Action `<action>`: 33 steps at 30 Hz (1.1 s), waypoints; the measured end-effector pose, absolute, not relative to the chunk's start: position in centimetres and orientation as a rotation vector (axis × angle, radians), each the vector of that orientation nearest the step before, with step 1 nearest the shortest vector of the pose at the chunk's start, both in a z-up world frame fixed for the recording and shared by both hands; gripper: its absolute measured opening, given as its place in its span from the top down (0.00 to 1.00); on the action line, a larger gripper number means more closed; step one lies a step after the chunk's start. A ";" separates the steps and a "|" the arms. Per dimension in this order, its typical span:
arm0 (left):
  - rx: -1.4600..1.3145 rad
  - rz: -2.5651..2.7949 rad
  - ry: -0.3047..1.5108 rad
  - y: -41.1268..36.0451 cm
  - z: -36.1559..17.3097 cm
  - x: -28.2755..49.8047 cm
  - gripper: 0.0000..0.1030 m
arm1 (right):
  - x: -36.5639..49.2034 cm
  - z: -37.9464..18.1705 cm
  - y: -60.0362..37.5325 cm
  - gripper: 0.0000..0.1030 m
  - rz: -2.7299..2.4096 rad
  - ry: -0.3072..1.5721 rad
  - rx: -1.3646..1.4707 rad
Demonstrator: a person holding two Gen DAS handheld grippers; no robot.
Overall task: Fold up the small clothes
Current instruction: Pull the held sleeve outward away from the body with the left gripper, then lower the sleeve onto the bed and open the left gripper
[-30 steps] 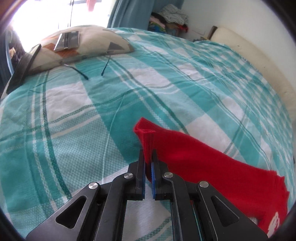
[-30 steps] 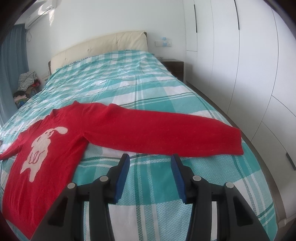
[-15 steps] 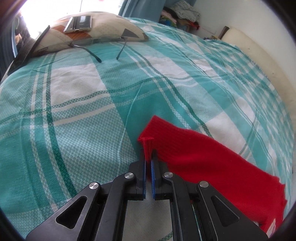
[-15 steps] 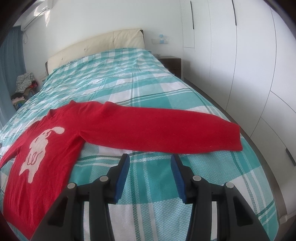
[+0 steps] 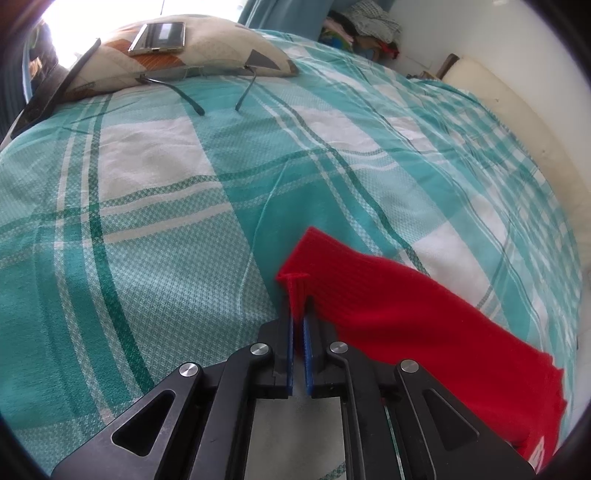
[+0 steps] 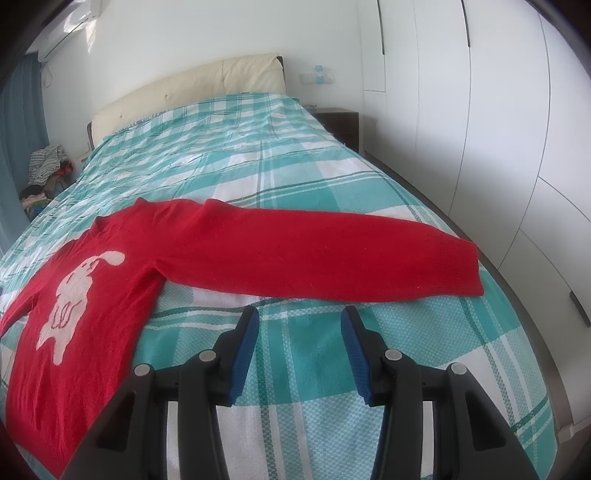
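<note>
1. in the left wrist view we see the left claw (image 5: pixel 298 295) clenched on the cuff of the red sweater (image 5: pixel 424 325). the pinched cuff stands up a little between the blue pads, and the sleeve runs to the right over the teal checked bed (image 5: pixel 147 221). far behind lie a pillow (image 5: pixel 207 48), a phone (image 5: pixel 159 33) on it and glasses (image 5: pixel 199 88) beside it.
2. in the right wrist view the right claw (image 6: pixel 299 314) is released, with nothing between its pads. the red sweater (image 6: pixel 110 251) lies flat on the bed (image 6: pixel 314 369), its other sleeve (image 6: pixel 332 254) stretched toward the right edge, just ahead of the claw and apart from it.
</note>
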State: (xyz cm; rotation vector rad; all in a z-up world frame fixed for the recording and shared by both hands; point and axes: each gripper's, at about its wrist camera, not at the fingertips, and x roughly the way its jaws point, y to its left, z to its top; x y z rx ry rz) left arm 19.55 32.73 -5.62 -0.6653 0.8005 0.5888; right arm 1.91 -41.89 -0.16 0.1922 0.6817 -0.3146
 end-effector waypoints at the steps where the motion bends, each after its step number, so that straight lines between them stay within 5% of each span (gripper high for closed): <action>1: -0.670 0.588 0.800 32.8 -5.7 19.5 0.95 | 1.9 -0.2 -42.0 0.54 -0.316 0.683 0.195; 16: -0.787 0.535 0.769 33.4 -5.5 18.3 0.89 | 1.6 -0.1 -42.2 0.50 -0.326 0.678 0.206; 19: -0.796 0.537 0.755 33.4 -5.1 18.1 0.77 | 1.6 0.0 -42.2 0.50 -0.326 0.677 0.207; 27: -0.796 0.776 0.608 34.6 -2.7 14.7 0.19 | 1.3 0.2 -42.4 0.48 -0.330 0.667 0.226; 33: -0.824 0.863 0.512 35.3 -1.3 12.7 0.12 | 1.2 0.3 -42.4 0.46 -0.340 0.660 0.230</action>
